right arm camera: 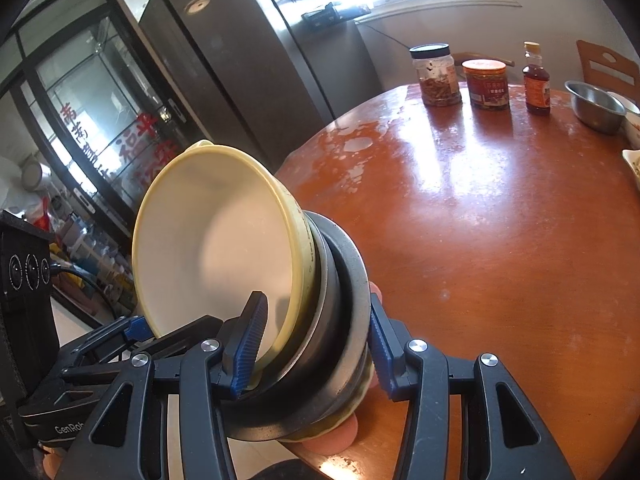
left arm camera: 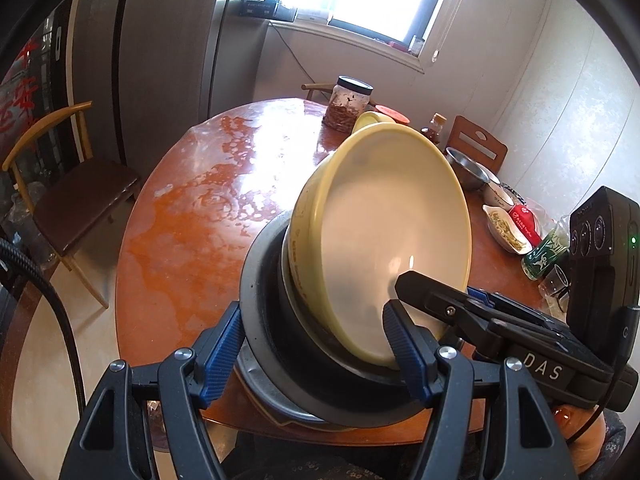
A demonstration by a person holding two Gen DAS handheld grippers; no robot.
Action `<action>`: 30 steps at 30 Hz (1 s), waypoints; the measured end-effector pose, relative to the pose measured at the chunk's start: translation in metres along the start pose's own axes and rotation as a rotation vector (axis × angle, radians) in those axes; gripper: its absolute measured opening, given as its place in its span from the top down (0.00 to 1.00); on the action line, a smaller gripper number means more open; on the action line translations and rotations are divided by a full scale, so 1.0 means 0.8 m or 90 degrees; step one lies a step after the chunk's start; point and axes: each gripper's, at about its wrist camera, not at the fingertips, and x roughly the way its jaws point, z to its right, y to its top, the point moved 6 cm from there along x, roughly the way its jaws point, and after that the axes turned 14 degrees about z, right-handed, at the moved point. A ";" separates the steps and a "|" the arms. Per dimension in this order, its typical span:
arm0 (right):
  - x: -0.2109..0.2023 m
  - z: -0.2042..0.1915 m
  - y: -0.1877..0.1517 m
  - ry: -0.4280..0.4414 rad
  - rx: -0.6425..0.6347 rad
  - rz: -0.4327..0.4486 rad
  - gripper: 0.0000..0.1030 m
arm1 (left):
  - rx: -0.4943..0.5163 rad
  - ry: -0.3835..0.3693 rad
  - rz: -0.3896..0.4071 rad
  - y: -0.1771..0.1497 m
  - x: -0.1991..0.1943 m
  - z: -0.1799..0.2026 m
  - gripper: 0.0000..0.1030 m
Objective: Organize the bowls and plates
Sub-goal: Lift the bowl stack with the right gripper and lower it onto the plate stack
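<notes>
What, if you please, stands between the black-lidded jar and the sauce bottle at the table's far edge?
In the right wrist view, an orange-lidded jar stands between the black-lidded jar and the sauce bottle.

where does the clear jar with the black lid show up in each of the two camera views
Left wrist: the jar with the black lid stands at the table's far edge, upper centre, just behind the tilted yellow bowl.
Right wrist: the same jar is upper right of centre, leftmost in a row of three containers.
Shared landmark: the steel bowl, to the jar's right in both views.
</notes>
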 end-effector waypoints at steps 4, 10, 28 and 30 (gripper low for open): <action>0.009 -0.004 -0.010 -0.002 -0.003 -0.015 0.50 | -0.005 0.002 -0.010 -0.008 0.005 -0.008 0.33; 0.020 -0.004 -0.025 -0.006 0.000 -0.033 0.50 | -0.013 0.004 -0.026 -0.020 0.012 -0.018 0.33; 0.036 0.002 -0.041 -0.008 0.003 -0.052 0.50 | -0.018 0.008 -0.046 -0.035 0.026 -0.031 0.33; 0.037 0.003 -0.042 -0.008 0.004 -0.053 0.50 | -0.019 0.008 -0.048 -0.035 0.027 -0.031 0.33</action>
